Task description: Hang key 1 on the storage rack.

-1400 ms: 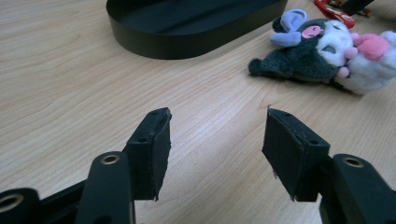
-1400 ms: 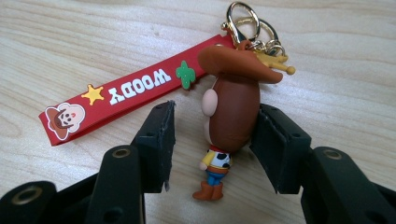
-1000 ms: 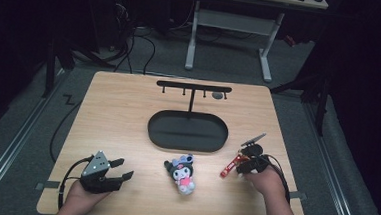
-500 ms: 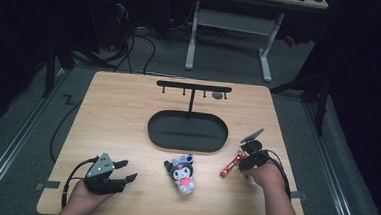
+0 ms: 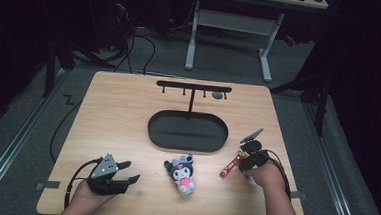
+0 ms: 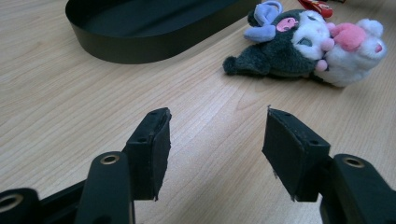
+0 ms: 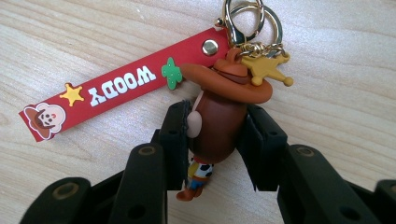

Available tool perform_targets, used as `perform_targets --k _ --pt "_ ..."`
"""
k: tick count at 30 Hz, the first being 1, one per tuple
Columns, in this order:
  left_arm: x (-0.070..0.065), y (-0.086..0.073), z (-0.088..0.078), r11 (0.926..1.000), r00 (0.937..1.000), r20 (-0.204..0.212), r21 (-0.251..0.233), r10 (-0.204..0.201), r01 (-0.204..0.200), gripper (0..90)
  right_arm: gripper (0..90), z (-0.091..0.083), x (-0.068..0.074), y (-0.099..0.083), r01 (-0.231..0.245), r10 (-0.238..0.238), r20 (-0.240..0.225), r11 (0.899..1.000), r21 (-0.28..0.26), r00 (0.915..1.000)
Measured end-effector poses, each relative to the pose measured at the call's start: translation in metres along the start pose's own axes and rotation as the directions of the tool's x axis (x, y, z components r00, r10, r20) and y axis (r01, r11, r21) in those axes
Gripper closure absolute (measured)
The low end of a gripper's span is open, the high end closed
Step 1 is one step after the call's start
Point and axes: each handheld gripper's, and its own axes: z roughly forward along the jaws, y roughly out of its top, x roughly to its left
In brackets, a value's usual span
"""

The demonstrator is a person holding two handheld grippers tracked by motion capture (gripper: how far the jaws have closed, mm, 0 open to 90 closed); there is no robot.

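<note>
High view: one light wooden surface (image 5: 118, 113) carries one black oval tray (image 5: 187, 131), one black hanger stand (image 5: 193, 87) rising from the tray's far edge, one plush toy (image 5: 183, 173) and one Woody keychain (image 5: 231, 163). The stand's crossbar has several small hooks hanging under it, too small to count surely, and a small grey thing sits near its right end.

There are two tongs, one in each hand. The left tongs (image 5: 124, 171) sit at the near left of the surface, held by the left hand (image 5: 87, 196), and point toward the plush toy. In the left gripper view the left tongs (image 6: 215, 149) stand well apart with bare wood between the two black pads (image 6: 152, 149). Beyond them lies the plush toy (image 6: 308, 44) on its side, dark grey and white with a pink part and a lilac bow, just in front of the tray (image 6: 140, 37).

The right tongs (image 5: 243, 161) are at the near right, held by the right hand (image 5: 264, 174), right of the plush toy and near the tray's right end. In the right gripper view the right tongs (image 7: 217, 140) are clamped on the keychain's one brown cowboy figure (image 7: 219, 112), which wears an orange-brown hat. Attached to it are one red strap (image 7: 121, 91) lettered WOODY lying flat on the wood, one gold star badge (image 7: 266, 67), one clasp and one metal ring (image 7: 247, 18).
</note>
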Motion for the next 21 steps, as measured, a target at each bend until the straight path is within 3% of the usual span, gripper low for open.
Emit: perform_targets --k 3,6,12,14,21 --pt "0.002 0.000 0.000 1.0000 1.0000 -0.003 0.002 -0.009 0.009 41.5 65.4 -0.002 0.003 0.001 0.029 -0.029 0.032 1.000 0.009 0.9991" --pt "0.002 0.000 0.002 0.9999 0.9999 -0.004 0.005 -0.012 0.012 41.5 65.6 -0.005 0.004 0.001 0.036 -0.036 0.017 0.999 0.006 0.9992" --pt "0.002 0.001 0.004 0.9999 1.0000 -0.007 0.009 -0.006 0.006 41.5 65.8 -0.036 0.007 -0.002 0.070 -0.070 0.004 0.998 -0.009 0.9975" --pt "0.002 0.001 0.004 1.0000 1.0000 -0.006 0.007 -0.007 0.007 41.5 65.8 -0.039 0.008 -0.002 0.081 -0.081 0.017 0.997 -0.003 0.9965" --pt "0.000 0.003 0.006 0.9999 1.0000 0.006 0.010 0.002 -0.003 41.4 66.0 -0.065 0.015 -0.002 0.112 -0.112 -0.018 0.993 -0.023 0.9935"
